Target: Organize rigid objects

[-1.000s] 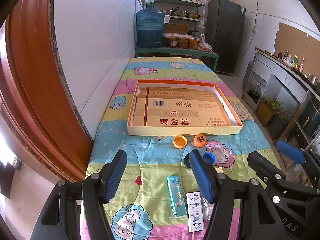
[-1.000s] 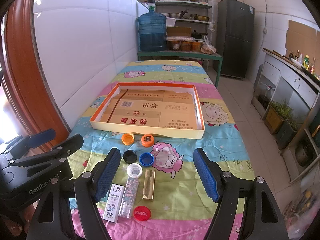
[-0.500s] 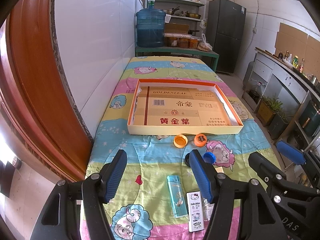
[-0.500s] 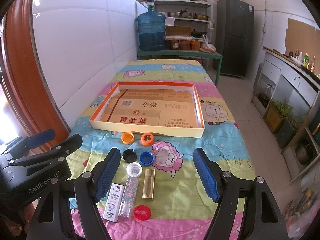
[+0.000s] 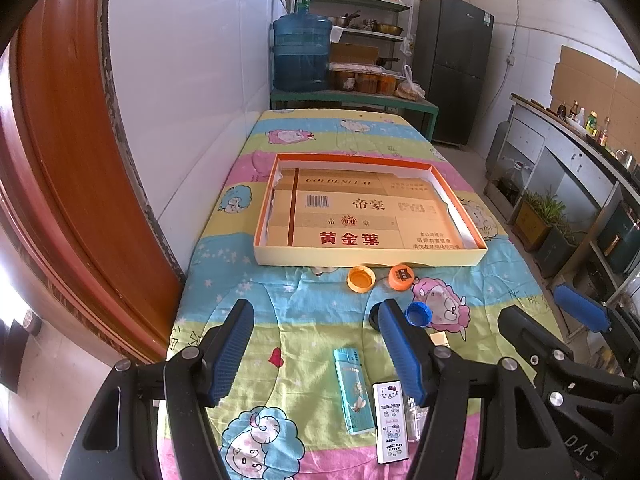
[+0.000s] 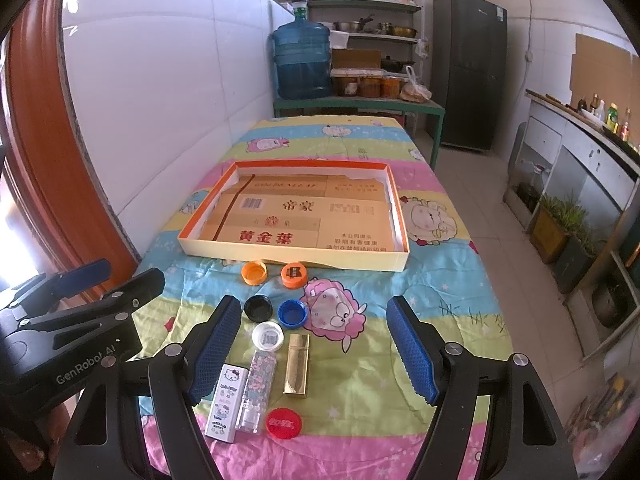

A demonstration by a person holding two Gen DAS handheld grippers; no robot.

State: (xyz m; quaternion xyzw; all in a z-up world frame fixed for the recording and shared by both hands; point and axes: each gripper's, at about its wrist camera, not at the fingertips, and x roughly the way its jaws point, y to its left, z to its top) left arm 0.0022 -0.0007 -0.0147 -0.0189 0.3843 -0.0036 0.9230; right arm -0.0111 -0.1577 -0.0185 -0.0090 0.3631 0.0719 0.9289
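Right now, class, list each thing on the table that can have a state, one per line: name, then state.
Tray: open, holds only a flattened carton.
Light orange cap: hollow side up.
Dark orange cap: top up.
Black cap: hollow up.
Blue cap: hollow up.
White cap: hollow up.
Red cap: top up.
Gold lighter: lying flat.
Left gripper: jaws open, empty.
Right gripper: jaws open, empty.

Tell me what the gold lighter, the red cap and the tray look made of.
Gold lighter: probably metal, shiny, mirror-like reflections. Red cap: likely plastic, smooth, printed white lettering. Tray: cardboard, matte cream walls with orange rim, lined with a flattened printed carton.
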